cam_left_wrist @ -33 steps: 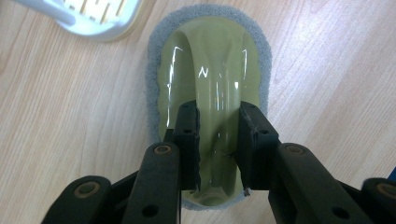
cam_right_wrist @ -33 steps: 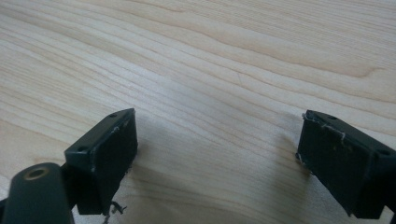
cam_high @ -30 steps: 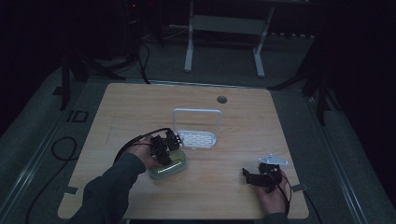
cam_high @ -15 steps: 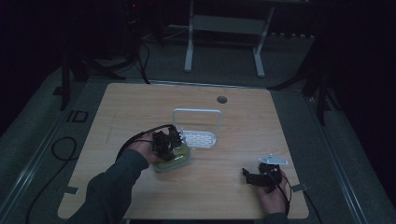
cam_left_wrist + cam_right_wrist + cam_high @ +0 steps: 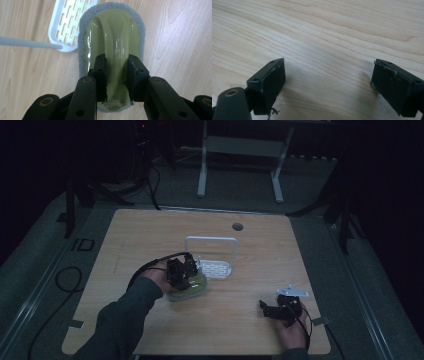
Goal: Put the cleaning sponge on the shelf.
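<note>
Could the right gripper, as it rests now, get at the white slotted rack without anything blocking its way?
Probably yes. The right gripper sits open on bare wood, and the table between it and the white rack looks free. The left gripper, shut on the green scrubber, works at the rack's other side.

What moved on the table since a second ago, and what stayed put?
Little moved. The left gripper, shut on the green scrubber, nudged it slightly forward and right, toward the white rack. The right gripper stayed open, resting near the table's right front corner, and the rack kept its place.
</note>
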